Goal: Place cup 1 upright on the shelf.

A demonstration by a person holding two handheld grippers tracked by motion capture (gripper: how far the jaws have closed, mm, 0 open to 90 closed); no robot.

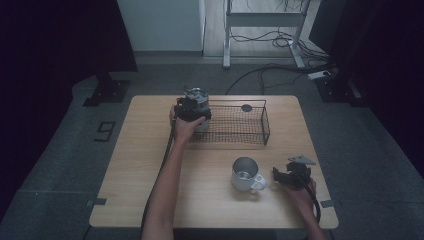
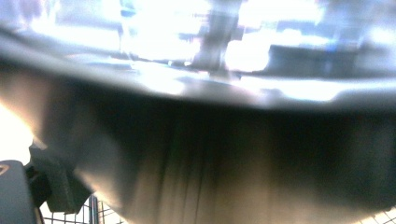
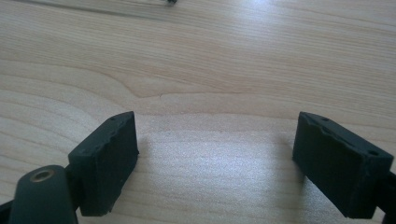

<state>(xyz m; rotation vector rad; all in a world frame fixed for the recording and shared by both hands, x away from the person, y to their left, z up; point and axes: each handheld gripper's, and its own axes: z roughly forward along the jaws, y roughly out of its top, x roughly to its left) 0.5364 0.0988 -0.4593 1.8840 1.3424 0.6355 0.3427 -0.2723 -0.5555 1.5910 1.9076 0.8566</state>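
Note:
My left gripper [image 1: 192,109] is at the left end of a black wire basket [image 1: 235,127], shut on a shiny metal cup [image 1: 196,95] that stands upright there. Seen from the left gripper view, the cup's blurred wall [image 2: 210,154] looms close, with one dark pad [image 2: 58,189] beside it at lower left. A second metal mug [image 1: 244,175] with a white handle stands on the wooden table [image 1: 150,175] at front right. My right gripper [image 1: 276,175] rests just right of that mug's handle. Its jaws [image 3: 217,163] are open over bare wood, nothing between them.
A small dark disc [image 1: 246,107] lies at the back of the basket. Beyond the table are grey floor, a white desk frame [image 1: 227,30] and loose cables [image 1: 270,70]. Bare wood spreads across the table's left half and front.

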